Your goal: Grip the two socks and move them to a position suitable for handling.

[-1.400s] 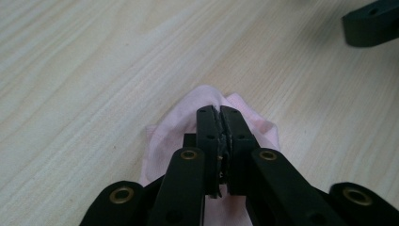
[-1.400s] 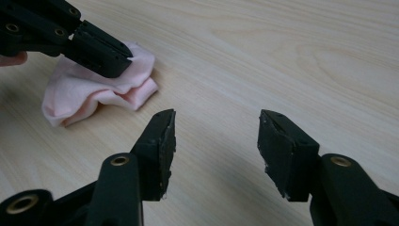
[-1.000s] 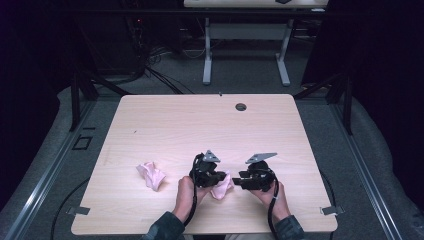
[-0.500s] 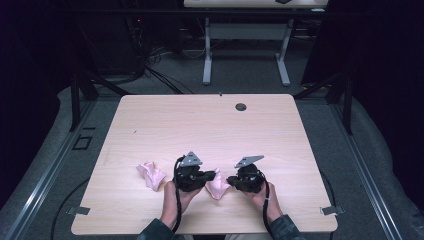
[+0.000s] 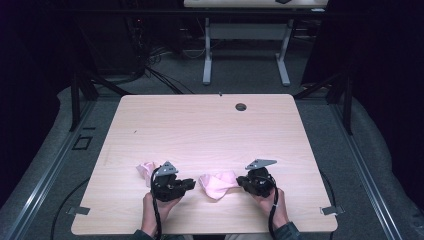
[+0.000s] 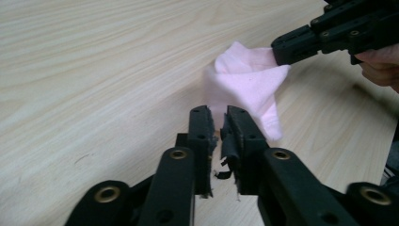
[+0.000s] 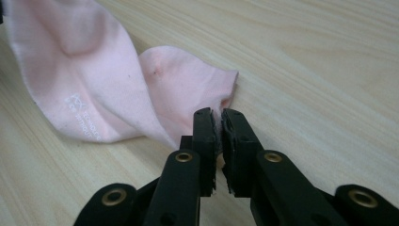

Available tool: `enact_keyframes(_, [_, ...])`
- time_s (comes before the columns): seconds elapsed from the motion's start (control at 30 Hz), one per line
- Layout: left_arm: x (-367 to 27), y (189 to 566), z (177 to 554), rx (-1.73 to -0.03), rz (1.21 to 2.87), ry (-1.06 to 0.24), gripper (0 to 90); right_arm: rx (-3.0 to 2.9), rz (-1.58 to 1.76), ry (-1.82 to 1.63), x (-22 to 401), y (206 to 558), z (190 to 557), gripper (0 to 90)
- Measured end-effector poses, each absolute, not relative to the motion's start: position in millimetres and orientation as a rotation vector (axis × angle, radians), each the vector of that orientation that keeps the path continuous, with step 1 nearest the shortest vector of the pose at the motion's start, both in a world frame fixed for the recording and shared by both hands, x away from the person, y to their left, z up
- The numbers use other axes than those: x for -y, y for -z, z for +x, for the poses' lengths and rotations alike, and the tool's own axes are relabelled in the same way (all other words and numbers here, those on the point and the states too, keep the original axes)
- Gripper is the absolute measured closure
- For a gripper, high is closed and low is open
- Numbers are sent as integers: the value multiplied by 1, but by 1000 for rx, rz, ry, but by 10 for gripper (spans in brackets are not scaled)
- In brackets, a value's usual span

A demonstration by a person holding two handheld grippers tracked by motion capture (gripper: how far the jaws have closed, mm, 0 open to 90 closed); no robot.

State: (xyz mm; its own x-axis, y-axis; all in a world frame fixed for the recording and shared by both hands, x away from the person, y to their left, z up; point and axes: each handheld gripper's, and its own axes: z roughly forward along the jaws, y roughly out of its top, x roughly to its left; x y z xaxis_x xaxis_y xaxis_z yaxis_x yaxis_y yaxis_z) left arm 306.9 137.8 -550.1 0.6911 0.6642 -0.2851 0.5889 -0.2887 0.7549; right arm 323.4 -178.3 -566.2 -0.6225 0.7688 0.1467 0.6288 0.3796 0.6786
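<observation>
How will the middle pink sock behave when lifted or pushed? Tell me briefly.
Likely floppy: the sock lies twisted and folded on itself, so it should droop from any lifted corner. It is probably very light, since it looks like thin knit fabric. Pushed across the table, it would more likely bunch up than slide whole, and it should not roll or tip.

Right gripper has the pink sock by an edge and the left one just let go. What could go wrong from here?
1. The right gripper pinches only a thin edge of the sock; a pull could slip it free.
2. The left gripper, whose jaws have just been opening, holds nothing now, so the sock lies twisted and may bunch further.
3. The second sock lies close behind the left gripper; a backward move could knock it.
</observation>
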Motion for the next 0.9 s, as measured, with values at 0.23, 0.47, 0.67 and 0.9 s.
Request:
enact_keyframes(0.23, [-142, 547, 310, -1014, 1971, -79, 546, -2454, 1261, -1083, 184, 563, 325, 655])
enact_keyframes(0.47, [-124, 540, 341, -1071, 2003, -36, 429, -2477, 1289, -1127, 189, 550, 354, 581])
enact_keyframes(0.67, [-108, 554, 358, -1125, 2100, 3, 504, -2613, 1242, -1006, 166, 563, 376, 626])
enact_keyframes(0.9, [-103, 560, 358, -1103, 2142, 7, 829, -2620, 1210, -1011, 163, 567, 372, 857])
